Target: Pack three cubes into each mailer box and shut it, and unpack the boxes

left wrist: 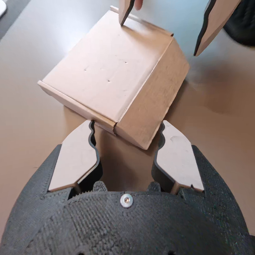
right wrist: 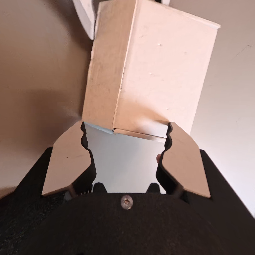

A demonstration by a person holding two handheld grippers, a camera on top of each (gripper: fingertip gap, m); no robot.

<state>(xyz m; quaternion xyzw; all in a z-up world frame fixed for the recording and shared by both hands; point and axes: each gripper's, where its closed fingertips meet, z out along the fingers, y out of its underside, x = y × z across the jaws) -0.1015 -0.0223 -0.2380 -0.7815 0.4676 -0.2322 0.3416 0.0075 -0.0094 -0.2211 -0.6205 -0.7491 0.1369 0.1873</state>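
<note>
Table (left wrist: 34, 48): tan, smooth, glossy; carries all items in both views.

Mailer box (left wrist: 110, 71): plain brown cardboard, lid down, set on the table at an angle to both cameras. Lid panel marked with a few small dents and pinholes. Front flap edge runs along the near left side in the left wrist view; one corner points toward that camera. Same mailer box (right wrist: 158, 69) in the right wrist view: seen end-on, long side panel to the left, lid panel to the right, near end just ahead of the fingertips. Contents hidden; cubes not visible.

Left gripper (left wrist: 127, 123): black printed body, pale finger plates with wavy black pads. Jaws spread wide, holding nothing. Near corner of the box lies between the fingertips; left tip just beside the flap edge, contact not certain. Also seen in part at the top of the right wrist view, left gripper (right wrist: 88, 22), beside the far end of the box.

Right gripper (right wrist: 126, 124): same build, jaws spread wide, holding nothing. Right fingertip (right wrist: 171, 124) at the near edge of the lid; left fingertip beside the box's near end. In the left wrist view, right gripper (left wrist: 158, 38) enters from the top, one tip down on the far edge of the lid, the other off the box above the table.

Fingertip of a person (left wrist: 138, 4): visible at the top edge behind the right gripper.
</note>
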